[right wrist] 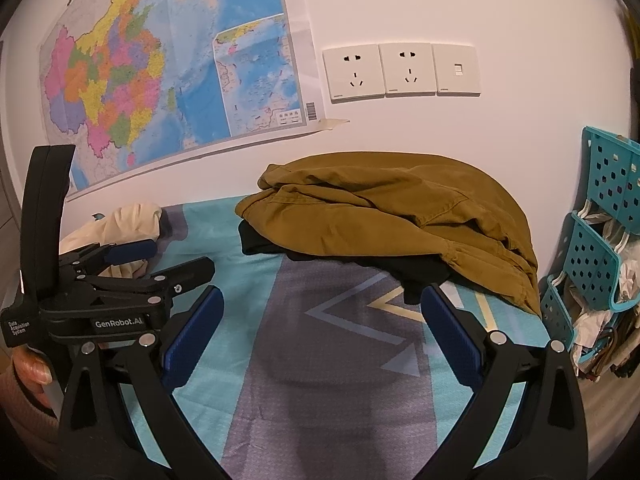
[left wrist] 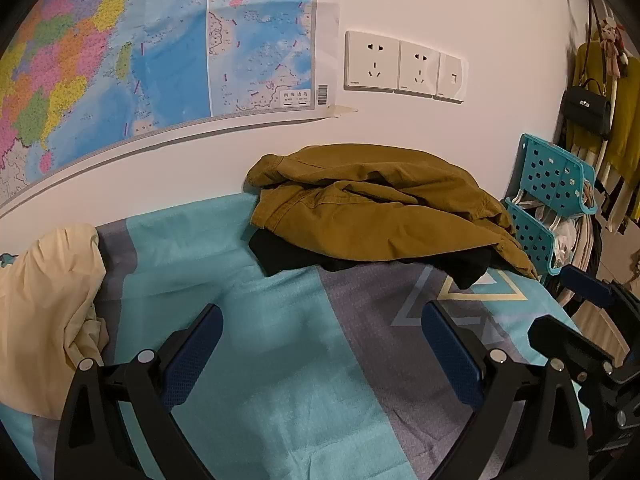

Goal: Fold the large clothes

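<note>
Both grippers' fingers spread wide, empty, over the smooth bedsheet (left wrist: 280, 360); rumpled mustard jacket (left wrist: 380, 208) beyond.

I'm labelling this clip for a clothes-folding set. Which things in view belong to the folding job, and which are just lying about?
Part of the job:
- mustard jacket
- black garment under it
- left hand-held gripper, open
- right hand-held gripper, open

Lying about:
- cream bedding
- wall map
- wall sockets
- teal rack
- black handbag
</note>
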`<state>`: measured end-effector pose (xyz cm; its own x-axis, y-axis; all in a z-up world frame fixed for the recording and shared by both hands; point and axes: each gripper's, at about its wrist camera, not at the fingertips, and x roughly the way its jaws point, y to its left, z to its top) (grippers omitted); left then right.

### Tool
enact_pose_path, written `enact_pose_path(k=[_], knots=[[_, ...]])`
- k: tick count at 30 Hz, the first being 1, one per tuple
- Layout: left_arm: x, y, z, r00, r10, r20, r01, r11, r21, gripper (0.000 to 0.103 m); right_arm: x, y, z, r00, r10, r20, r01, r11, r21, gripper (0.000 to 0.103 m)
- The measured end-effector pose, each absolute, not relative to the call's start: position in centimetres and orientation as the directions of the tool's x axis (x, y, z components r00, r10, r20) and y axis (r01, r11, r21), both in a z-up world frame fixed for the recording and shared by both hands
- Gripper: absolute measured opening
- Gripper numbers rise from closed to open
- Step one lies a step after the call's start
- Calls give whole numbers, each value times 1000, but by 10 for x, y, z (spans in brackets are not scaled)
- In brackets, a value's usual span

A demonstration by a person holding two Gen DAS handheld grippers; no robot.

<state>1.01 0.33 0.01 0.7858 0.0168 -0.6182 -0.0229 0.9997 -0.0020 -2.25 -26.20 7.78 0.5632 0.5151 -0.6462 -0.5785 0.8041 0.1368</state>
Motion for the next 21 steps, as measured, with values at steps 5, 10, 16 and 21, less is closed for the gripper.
enact_pose_path(k=[5, 10, 16, 21], knots=[[9, 2, 1, 785, 28, -619, -21, 1000, 19, 96, -22, -261, 77, 562, 516, -646, -579, 803, 137, 97], [9, 1, 2, 781, 23, -624, -19, 1000, 14, 96, -22, -262, 78, 563, 514, -647, -579, 804, 136, 97], [10, 1, 3, 784, 25, -621, -18, 1000, 18, 96, -23, -262, 77, 563, 514, -647, -579, 804, 135, 97], [10, 0, 3, 786, 30, -618, -18, 999, 26, 96, -23, -261, 77, 562, 518, -645, -582, 802, 137, 97]])
